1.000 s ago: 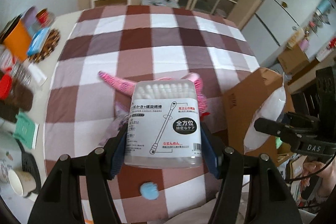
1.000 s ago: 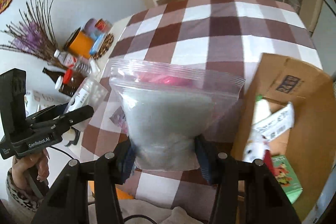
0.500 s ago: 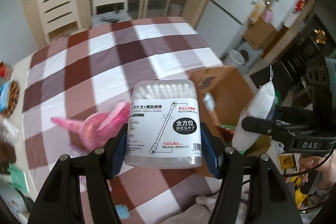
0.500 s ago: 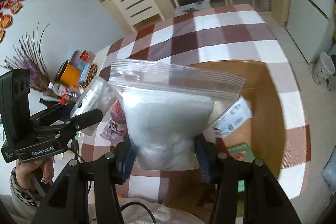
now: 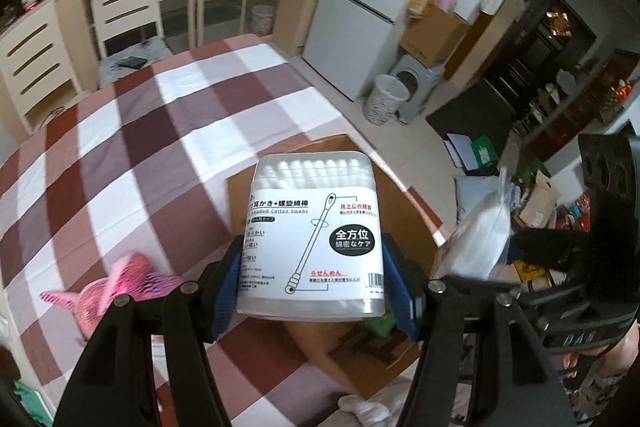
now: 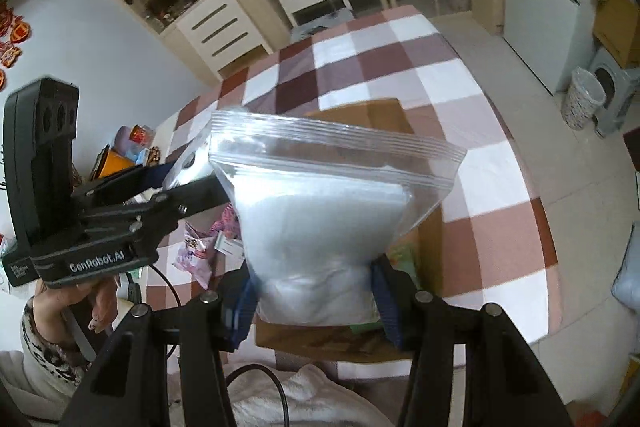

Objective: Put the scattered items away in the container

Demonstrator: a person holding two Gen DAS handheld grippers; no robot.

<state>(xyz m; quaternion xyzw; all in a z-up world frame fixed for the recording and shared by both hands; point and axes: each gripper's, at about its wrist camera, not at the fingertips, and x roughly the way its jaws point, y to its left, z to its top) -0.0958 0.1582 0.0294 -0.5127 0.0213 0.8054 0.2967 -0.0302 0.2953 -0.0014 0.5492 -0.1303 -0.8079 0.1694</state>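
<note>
tablecloth (image 5: 168, 131): maroon/white/mauve checks, stretching ahead of the claw | swab box (image 5: 312, 235): frosted, white label, black+red print, between the pads | plush (image 5: 124, 287): hot pink, left of claw | carton (image 5: 404, 211): plain brown, under it

Glossy clear plastic zip bag (image 6: 320, 211) with soft white filling, perhaps cotton. Smooth translucent plastic swab box (image 5: 314, 239), paper label. Matt brown cardboard box (image 5: 376, 351); checked cloth over tabletop (image 5: 132, 163).

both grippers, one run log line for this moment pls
left gripper: shut on cotton swab box | right gripper: shut on zip bag | both above cardboard box | nothing released
</note>
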